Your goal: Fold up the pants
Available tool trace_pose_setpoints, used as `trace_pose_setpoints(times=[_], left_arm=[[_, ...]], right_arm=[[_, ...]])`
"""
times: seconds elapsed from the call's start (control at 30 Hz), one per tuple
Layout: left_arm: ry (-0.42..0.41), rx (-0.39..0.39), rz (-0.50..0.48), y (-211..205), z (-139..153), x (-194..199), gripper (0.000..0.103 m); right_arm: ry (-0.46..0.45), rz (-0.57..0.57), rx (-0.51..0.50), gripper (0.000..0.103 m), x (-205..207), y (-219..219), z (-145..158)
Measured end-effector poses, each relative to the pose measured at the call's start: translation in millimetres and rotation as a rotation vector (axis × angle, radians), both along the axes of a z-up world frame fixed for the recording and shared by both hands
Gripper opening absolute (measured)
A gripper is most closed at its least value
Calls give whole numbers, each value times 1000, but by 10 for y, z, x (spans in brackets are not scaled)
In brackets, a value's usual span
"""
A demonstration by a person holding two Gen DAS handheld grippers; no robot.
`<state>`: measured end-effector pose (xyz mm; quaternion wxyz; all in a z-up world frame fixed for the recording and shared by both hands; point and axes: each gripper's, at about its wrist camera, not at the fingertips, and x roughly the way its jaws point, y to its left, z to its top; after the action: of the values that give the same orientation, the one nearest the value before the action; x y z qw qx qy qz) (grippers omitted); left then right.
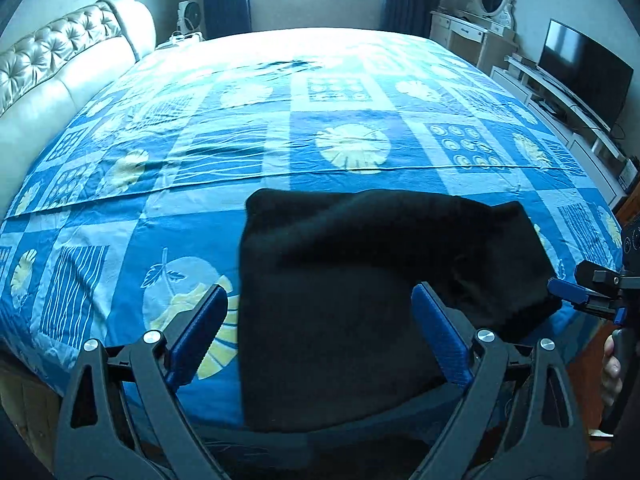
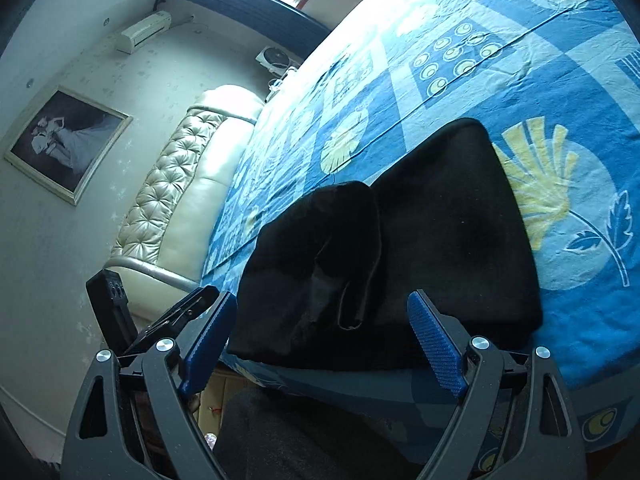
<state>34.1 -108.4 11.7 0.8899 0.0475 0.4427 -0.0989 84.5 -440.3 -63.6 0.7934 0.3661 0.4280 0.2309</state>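
Black pants (image 1: 360, 288) lie folded in a thick bundle at the near edge of the bed, with an upper layer bunched toward the right. My left gripper (image 1: 320, 336) is open and empty, its blue pads either side of the bundle's near part, just above it. The right gripper also shows in the left wrist view (image 1: 576, 298) at the bundle's right edge. In the right wrist view the pants (image 2: 420, 240) lie ahead with a rolled flap on the left, and my right gripper (image 2: 320, 344) is open and empty over their near edge.
The bed (image 1: 200, 152) has a blue patterned cover and a tufted cream headboard (image 1: 60, 64) on the left. A TV (image 1: 584, 68) on a low white cabinet and a dressing table with mirror (image 1: 480, 20) stand on the right. The left gripper (image 2: 132, 320) shows in the right wrist view.
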Motion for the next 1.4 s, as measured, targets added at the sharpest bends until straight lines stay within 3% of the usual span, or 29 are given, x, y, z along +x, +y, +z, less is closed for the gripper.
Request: trace_pose_setpoints(times=[0.13,0.23,0.37,0.43,0.47,0.5,0.6,0.8,0.93,1.03,1.17,1.27,1.4], left_arm=[[54,-36,83,474,-147,0,93],[88,-65,118,723,-247,-17,93],[123,-101,143,909,-362,-19,93],[135,-122,147,960,-405,-13,93],[139,-128,149,974,-418,-8,93],[141,-134,153,990,-430,-4,93],[153,-146,145,1018,-445,7,93],[129,-210,125,993,-340,-33,93],[134,-229,92,820,-321,-19,93],[143,-228,65,642,-353,-7,93],[157,-206,26,405,-440,-2,93],[168,-176,4,273,-513,-10,93],[180,-169,-2,223,-578,-16,93]], right_arm=[[51,28,-75,86,326,223,-114],[92,59,-38,86,485,351,-211],[97,108,-60,85,554,591,-259],[106,111,-95,69,564,698,-256],[127,113,-119,46,579,739,-280],[140,114,-144,31,588,771,-301],[118,101,-165,17,560,759,-213],[-40,54,-186,12,414,460,383],[-70,10,-249,12,321,145,558],[-27,-33,-264,12,302,-142,429],[68,-74,-251,12,289,-383,29],[98,-96,-189,12,280,-478,-230],[102,-111,-113,12,283,-553,-350]])
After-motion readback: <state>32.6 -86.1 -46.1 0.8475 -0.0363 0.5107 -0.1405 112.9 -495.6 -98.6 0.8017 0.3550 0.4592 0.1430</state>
